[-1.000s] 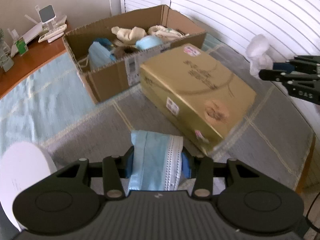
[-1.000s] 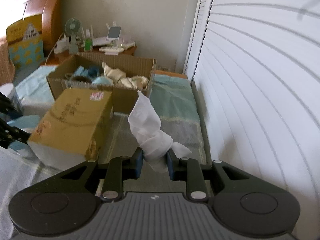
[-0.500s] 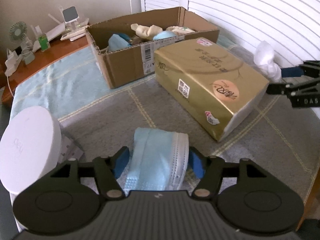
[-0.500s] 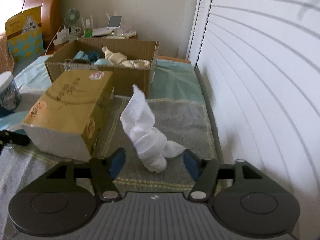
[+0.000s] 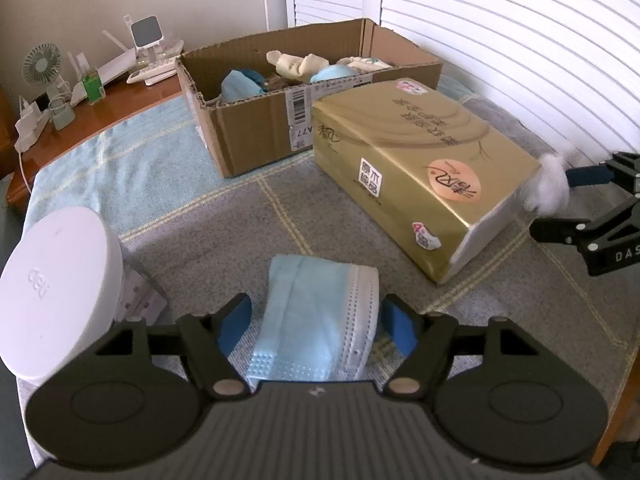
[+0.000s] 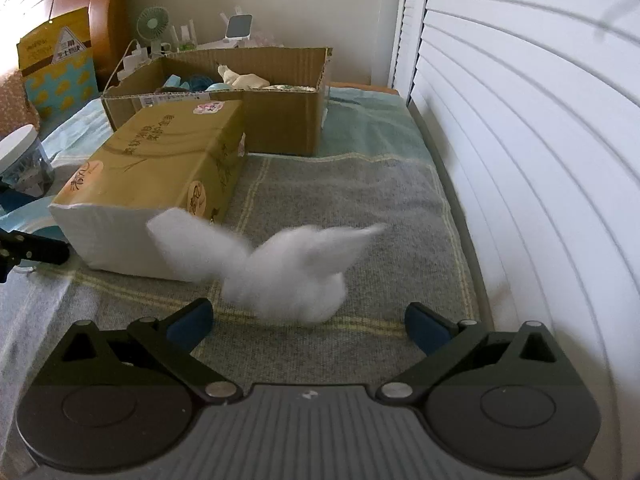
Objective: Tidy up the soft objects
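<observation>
A folded blue face mask [image 5: 316,316] lies on the grey blanket between the fingers of my open left gripper [image 5: 316,322], which do not squeeze it. My right gripper [image 6: 308,326] is open wide. A crumpled white tissue [image 6: 288,272], blurred, sits on the blanket just ahead of it, free of the fingers. The tissue also shows in the left wrist view [image 5: 550,188] beside the right gripper [image 5: 576,204]. The open cardboard box [image 5: 256,128] at the back holds masks, socks and other soft items.
A gold tissue pack [image 5: 416,168] lies in front of the box, left of the white tissue [image 6: 160,168]. A white-lidded jar [image 5: 56,292] stands at the left. A wooden side table with a fan [image 5: 42,68] is behind. White shutters [image 6: 520,120] run along the right.
Both grippers opened and lowered. The left let go of the blue mask on the blanket. The right released the tissue, which dropped and slumped onto the blanket.
</observation>
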The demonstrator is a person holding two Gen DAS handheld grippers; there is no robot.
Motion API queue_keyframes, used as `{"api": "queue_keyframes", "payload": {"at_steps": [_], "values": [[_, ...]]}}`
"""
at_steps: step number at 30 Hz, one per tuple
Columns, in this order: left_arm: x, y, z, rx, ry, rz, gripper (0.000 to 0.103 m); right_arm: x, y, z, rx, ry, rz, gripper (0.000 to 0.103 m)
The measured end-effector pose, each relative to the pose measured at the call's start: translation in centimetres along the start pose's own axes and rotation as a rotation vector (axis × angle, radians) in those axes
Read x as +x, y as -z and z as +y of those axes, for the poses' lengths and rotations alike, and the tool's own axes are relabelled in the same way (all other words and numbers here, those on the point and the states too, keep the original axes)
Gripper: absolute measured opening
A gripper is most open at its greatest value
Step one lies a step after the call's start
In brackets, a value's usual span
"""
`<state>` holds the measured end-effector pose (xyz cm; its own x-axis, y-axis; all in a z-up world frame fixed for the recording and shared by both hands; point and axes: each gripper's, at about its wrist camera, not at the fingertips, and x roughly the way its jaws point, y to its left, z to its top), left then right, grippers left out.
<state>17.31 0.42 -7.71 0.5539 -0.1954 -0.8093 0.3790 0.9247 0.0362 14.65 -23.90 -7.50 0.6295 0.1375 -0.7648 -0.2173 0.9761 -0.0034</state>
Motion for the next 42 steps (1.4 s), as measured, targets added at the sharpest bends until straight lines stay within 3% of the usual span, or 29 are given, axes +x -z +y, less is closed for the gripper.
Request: {"api": "queue_keyframes", "payload": {"at_steps": [16,34,42], "values": [[-0.1,0.4,0.1,-0.024,0.001,-0.011,0.078,-0.5,1.0,1.2,-0.032,-0.027,-0.053,0.103],[0.0,0.5,0.4,-0.039,0.014,-0.013,0.082,-1.0,0.6,1.8,-0.053,0.024,-0.099,0.102],[-0.4,0.6,0.2,-0.017,0.025,-0.021,0.070,-0.6,-0.2,1.3,-0.060,0.048,-0.078,0.078]]}}
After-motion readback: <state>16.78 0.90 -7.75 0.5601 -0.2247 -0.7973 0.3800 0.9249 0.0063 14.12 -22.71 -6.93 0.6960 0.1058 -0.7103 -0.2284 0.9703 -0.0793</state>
